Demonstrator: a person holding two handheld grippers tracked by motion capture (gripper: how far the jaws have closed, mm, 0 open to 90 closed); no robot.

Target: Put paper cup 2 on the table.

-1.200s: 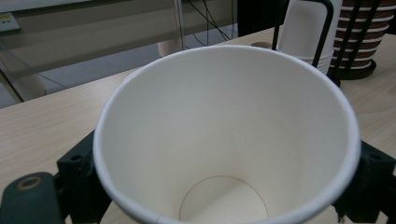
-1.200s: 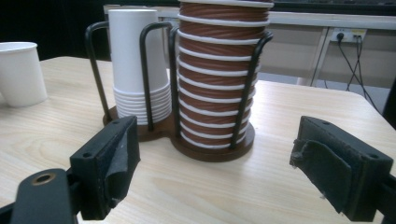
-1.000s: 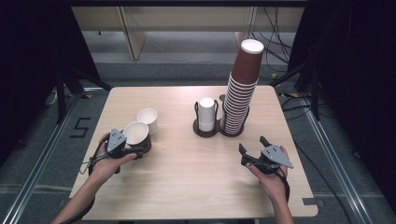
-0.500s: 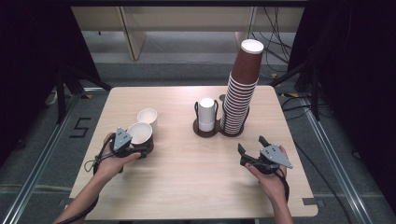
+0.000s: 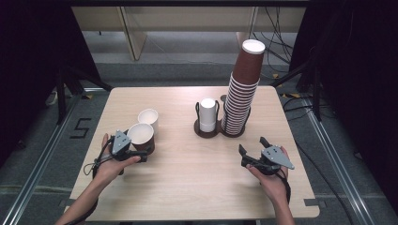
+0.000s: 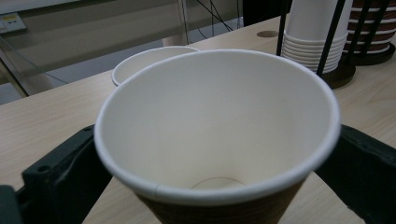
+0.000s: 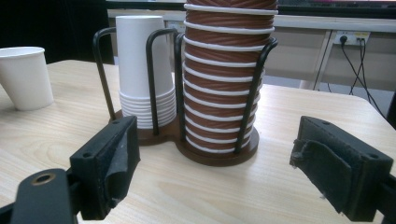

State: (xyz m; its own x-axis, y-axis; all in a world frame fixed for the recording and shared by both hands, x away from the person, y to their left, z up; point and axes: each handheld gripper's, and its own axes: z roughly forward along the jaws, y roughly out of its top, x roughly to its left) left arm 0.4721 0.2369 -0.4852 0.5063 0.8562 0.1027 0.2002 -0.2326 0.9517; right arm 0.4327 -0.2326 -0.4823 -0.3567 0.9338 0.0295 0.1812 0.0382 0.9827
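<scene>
The tabletop (image 5: 197,187) is of pale wood with rounded corners. It stands on a grey floor (image 5: 42,154), where metal rails (image 5: 33,187) run along both sides and a mark like the number 5 (image 5: 80,127) is painted at the left. Behind it stands light wooden furniture (image 5: 136,28). Black cables (image 5: 277,33) hang at the back right. Dark curtains (image 5: 361,70) close both sides.

Cup holder (image 5: 220,129), centre-rear of table (image 5: 187,187): short stack (image 5: 207,114) in left ring, tall stack (image 5: 243,89) in right. Left of holder: lone cup (image 5: 148,119); before it (nearer table's front edge), second cup (image 5: 141,137).
</scene>
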